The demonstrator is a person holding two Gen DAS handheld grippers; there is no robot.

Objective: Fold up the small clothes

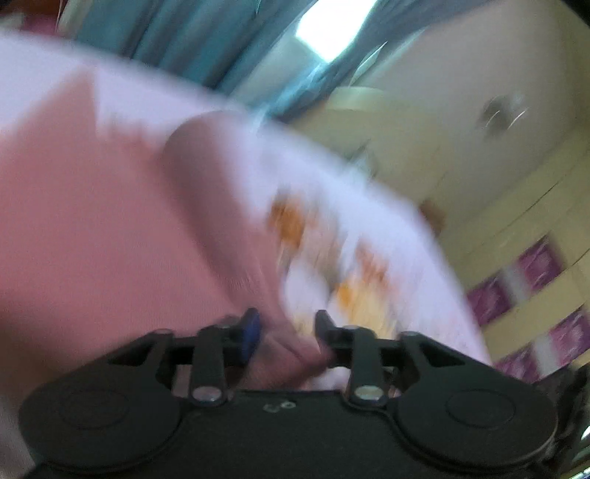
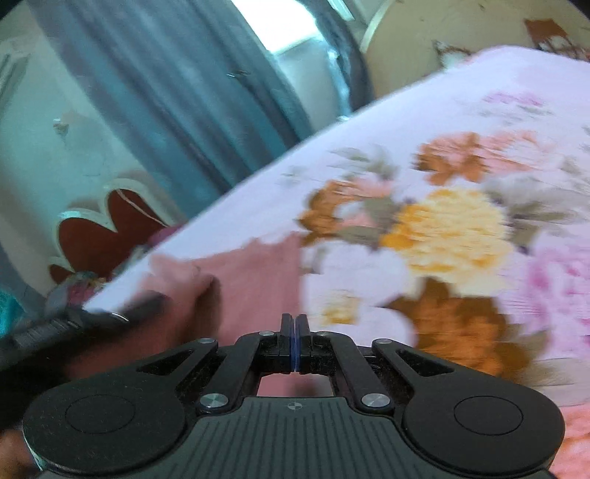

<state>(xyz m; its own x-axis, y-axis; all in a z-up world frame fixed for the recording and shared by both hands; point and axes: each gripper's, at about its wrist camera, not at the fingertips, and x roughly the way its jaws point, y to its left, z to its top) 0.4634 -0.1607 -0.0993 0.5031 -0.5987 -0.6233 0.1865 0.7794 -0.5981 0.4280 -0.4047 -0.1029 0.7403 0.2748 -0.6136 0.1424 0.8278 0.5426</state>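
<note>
Left wrist view, heavily smeared by blur: the left gripper has its two fingers spread apart, a blue pad showing on the left one. A fold of the pink garment runs down into the gap between them, but whether the pads press on it cannot be told. The garment fills the left half of this view and lies on a floral bedsheet, whose orange and yellow print shows just past the right finger. Beyond the edge of the sheet hang teal curtains with a bright window between them, and to the right stands a cream wardrobe with purple patterned panels low on its front.

Right wrist view is sharper. The right gripper has its fingers pressed together, a thin blue line of pad between them, and nothing pinched at the tips. The pink garment lies just ahead and to the left of the tips, also visible through the opening under the fingers. At the left edge, something dark, too blurred to name, rests on or just over the garment. Only this view shows the big yellow, orange and pink flowers of the floral bedsheet clearly, and a white headboard with dark red inserts beyond the bed's corner, in front of the teal curtains. The wardrobe appears only in the left wrist view.
</note>
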